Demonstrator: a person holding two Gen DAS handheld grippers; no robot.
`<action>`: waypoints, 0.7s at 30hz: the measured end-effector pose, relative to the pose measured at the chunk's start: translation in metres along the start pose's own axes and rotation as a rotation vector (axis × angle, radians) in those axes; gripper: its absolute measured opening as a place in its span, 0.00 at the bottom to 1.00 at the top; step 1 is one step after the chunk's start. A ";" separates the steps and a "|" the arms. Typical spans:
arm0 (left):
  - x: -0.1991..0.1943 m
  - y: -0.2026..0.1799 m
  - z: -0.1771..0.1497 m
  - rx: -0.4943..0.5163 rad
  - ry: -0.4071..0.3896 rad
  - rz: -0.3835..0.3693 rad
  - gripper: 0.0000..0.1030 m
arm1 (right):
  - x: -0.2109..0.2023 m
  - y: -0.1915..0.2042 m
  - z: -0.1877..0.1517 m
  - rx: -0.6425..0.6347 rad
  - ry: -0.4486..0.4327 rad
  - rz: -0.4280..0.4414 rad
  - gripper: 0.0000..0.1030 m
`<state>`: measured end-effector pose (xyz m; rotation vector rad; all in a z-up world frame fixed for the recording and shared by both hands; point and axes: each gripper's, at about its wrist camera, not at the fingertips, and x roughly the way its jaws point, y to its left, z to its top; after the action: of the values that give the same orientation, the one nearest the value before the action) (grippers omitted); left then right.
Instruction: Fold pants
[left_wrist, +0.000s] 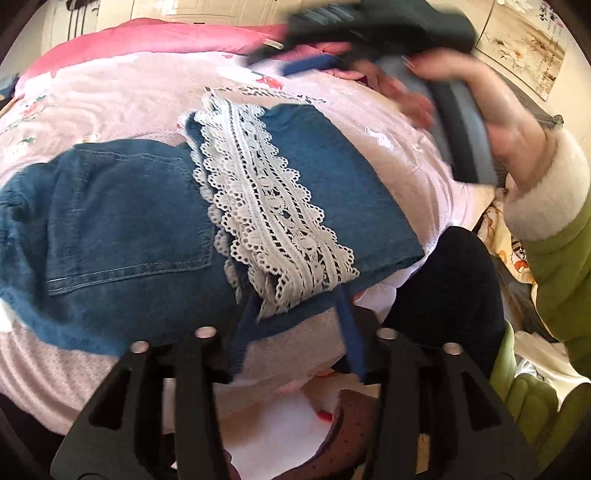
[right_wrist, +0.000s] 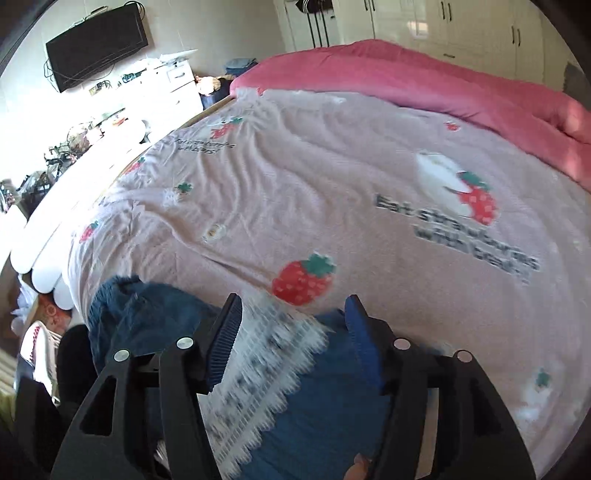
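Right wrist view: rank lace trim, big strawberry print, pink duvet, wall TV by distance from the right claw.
1. Lace trim, between the right claw fingers.
2. Strawberry print, just ahead on the sheet.
3. Pink duvet, far end of the bed.
4. TV, upper-left wall.

Matt blue denim pants (left_wrist: 122, 221) with openwork white lace (left_wrist: 273, 206); soft pink bedsheet (right_wrist: 295, 177).

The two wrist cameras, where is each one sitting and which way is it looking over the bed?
Left wrist: on the left claw, angled down at the folded denim pants with lace trim; shows its own fingers, the right claw, the right hand.
Right wrist: on the right claw, looking across the strawberry bedsheet toward the pink duvet; shows only its own fingers.
Shared: pants, lace, sheet, duvet.
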<state>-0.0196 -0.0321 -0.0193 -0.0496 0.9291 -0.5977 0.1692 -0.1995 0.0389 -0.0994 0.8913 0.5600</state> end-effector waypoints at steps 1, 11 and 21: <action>-0.007 0.001 0.001 0.002 -0.017 0.007 0.39 | -0.006 -0.001 -0.009 -0.012 0.004 -0.008 0.55; 0.002 0.004 0.089 -0.004 -0.101 -0.022 0.50 | -0.013 0.038 -0.128 -0.178 0.117 0.046 0.55; 0.081 0.024 0.101 -0.028 0.018 0.024 0.49 | -0.011 0.026 -0.176 -0.126 0.101 0.025 0.55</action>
<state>0.1048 -0.0737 -0.0245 -0.0585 0.9541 -0.5636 0.0259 -0.2366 -0.0611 -0.2327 0.9564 0.6387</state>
